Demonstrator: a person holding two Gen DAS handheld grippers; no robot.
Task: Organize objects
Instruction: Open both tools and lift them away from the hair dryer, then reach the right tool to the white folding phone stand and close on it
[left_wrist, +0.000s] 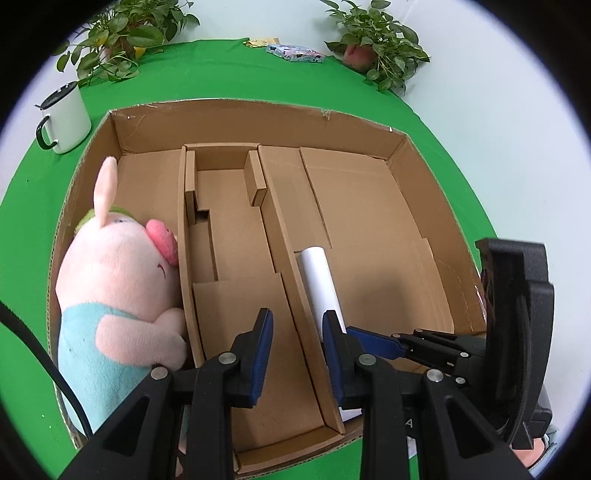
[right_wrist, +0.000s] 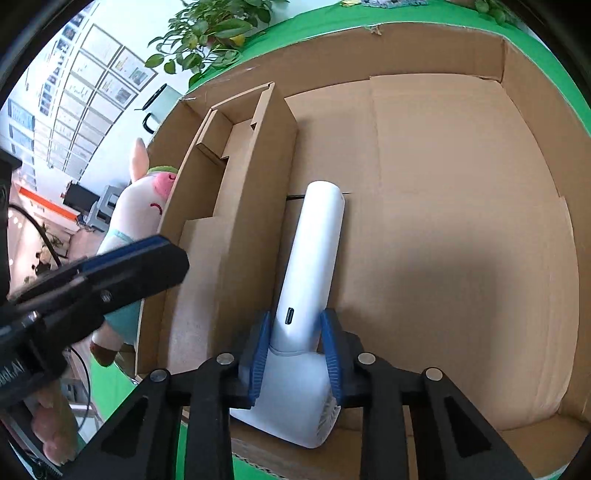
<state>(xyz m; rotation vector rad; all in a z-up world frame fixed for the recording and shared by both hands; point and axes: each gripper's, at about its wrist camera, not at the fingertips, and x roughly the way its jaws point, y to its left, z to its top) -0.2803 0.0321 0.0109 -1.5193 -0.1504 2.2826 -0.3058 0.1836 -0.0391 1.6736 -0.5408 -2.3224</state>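
Observation:
A cardboard box (left_wrist: 258, 114) with dividers lies on the green table. A pink plush pig (left_wrist: 118, 280) lies in its left compartment. A white handheld fan (right_wrist: 314, 258) lies in the right compartment against the divider; it also shows in the left wrist view (left_wrist: 319, 284). My right gripper (right_wrist: 295, 350) is shut on the fan near its head, handle pointing away. My left gripper (left_wrist: 297, 354) is open and empty above the middle compartment's near end. The right gripper (left_wrist: 373, 343) shows beside it.
A white mug (left_wrist: 66, 118) stands left of the box. Two potted plants (left_wrist: 122, 40) (left_wrist: 376, 40) and a patterned packet (left_wrist: 295, 53) sit at the table's far edge. The box's right compartment floor (right_wrist: 461, 221) is bare beyond the fan.

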